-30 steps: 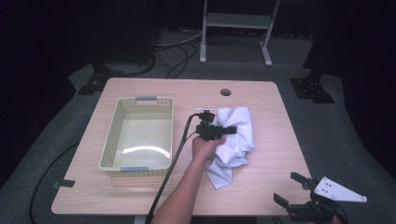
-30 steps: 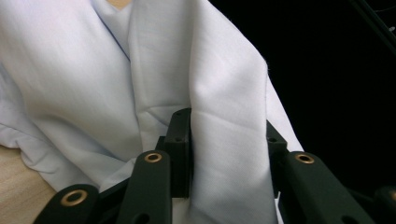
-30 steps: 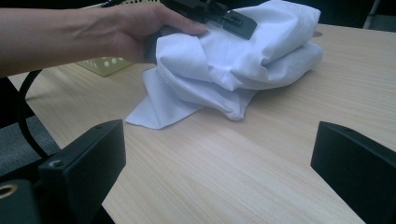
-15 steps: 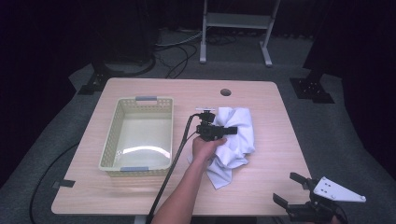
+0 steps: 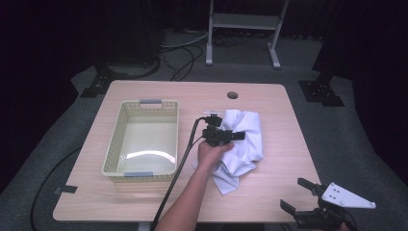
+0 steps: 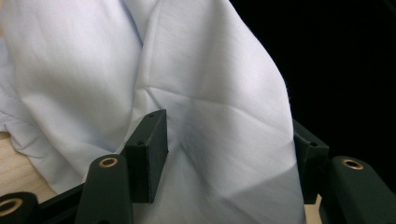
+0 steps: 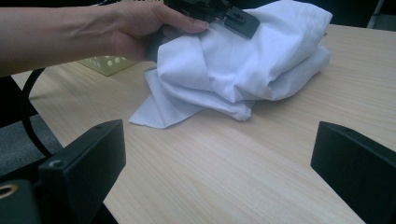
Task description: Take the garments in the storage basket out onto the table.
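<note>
basket (image 5: 142, 139) left on table (image 5: 269, 101) | cloth (image 5: 243, 144) right of basket, on table

Both grippers are chunky matte black, left gripper (image 5: 225, 135) trailing a thick black cable, brass rivets at its jaw pivots. Right gripper (image 5: 300, 197), lower right, carries a grey triangular plate. Forearm's bare, no sleeve.

Left gripper (image 5: 226, 136), held in the left hand (image 5: 210, 153) on an outstretched forearm, jaws parted and just been opening, with fabric between them. Right gripper (image 5: 300, 198), low and nearer the person, jaws spread wide.
</note>
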Motion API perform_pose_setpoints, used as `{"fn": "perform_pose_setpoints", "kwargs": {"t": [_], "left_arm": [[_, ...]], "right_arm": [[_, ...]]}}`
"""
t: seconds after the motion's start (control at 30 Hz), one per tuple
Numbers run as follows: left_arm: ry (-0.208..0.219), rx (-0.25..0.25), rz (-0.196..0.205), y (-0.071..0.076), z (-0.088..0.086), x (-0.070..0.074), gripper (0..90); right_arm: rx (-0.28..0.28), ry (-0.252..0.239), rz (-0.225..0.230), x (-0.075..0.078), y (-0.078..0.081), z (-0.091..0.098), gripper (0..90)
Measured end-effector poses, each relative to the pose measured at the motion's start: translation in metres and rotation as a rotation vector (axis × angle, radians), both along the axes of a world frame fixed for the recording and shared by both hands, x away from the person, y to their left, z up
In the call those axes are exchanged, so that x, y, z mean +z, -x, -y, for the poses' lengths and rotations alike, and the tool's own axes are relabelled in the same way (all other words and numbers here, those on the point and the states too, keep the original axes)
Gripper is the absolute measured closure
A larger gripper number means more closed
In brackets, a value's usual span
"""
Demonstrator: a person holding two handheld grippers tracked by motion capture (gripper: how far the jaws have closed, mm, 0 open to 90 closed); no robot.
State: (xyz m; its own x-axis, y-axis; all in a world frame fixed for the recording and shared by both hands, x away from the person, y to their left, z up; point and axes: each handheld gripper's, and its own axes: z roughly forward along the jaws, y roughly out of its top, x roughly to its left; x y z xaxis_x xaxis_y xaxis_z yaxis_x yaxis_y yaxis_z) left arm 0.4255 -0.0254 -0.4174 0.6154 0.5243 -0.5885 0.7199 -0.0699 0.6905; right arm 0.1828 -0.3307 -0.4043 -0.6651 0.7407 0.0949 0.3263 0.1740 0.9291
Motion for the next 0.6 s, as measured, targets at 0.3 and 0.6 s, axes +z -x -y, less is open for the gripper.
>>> {"fn": "perform_pose_setpoints", "kwargs": {"t": [0.3,0.6], "left_arm": [[-0.033,0.024,0.021,0.003,-0.001,0.005,29.6],[-0.026,0.031,0.047,0.007,-0.005,0.015,25.7]], "right_arm": [[0.005,0.002,0.0,0.0,0.0,-0.002,3.0],[0.003,-0.002,-0.004,-0.001,-0.001,-0.002,3.0]]}}
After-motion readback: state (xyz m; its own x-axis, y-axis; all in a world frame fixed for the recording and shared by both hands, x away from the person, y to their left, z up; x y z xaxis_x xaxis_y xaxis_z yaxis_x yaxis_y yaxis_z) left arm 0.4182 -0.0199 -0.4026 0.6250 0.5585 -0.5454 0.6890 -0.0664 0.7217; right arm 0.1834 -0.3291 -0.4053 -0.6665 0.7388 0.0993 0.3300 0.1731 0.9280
